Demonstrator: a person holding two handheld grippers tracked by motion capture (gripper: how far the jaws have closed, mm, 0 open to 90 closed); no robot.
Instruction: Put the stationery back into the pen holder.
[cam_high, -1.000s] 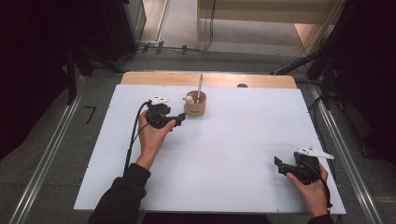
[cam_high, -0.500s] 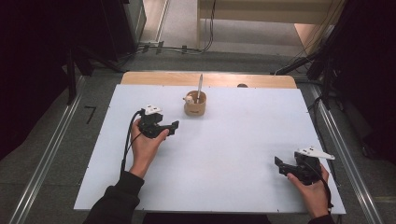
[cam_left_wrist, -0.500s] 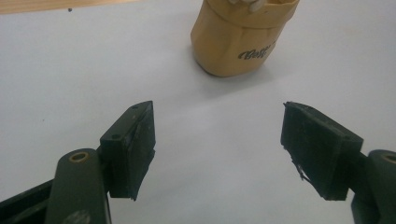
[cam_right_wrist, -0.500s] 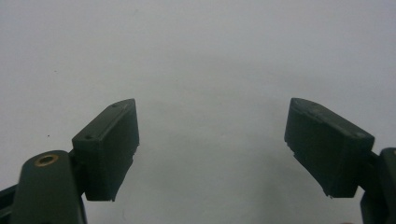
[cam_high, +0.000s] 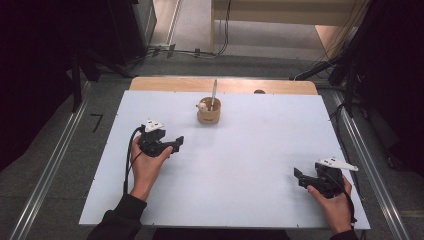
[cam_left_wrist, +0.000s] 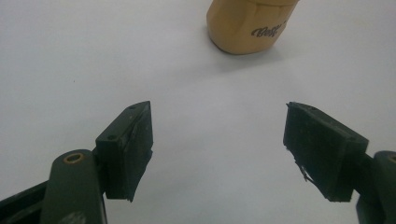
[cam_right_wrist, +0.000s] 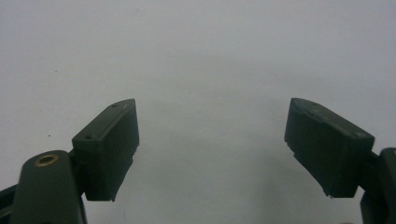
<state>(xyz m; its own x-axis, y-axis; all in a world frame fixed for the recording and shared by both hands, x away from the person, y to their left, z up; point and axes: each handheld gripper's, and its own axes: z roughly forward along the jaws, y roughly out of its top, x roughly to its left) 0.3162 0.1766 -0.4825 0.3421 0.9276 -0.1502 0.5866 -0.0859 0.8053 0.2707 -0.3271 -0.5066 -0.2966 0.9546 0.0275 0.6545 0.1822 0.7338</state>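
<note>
left gripper (cam_high: 176, 142): jaws wide, empty, left-centre of white board (cam_high: 240, 190) | right gripper (cam_high: 299, 177): wide, empty, near-right corner | wooden cup (cam_high: 209, 111) near far edge, stick (cam_high: 213, 93) upright

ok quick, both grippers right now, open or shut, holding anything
Left gripper: open, holding nothing, short of the wooden cup.
Right gripper: open, holding nothing, over the bare white table.

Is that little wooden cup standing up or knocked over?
Upright. The wooden cup stands on its base on the white table, mouth up, with a pen sticking up out of it.
</note>
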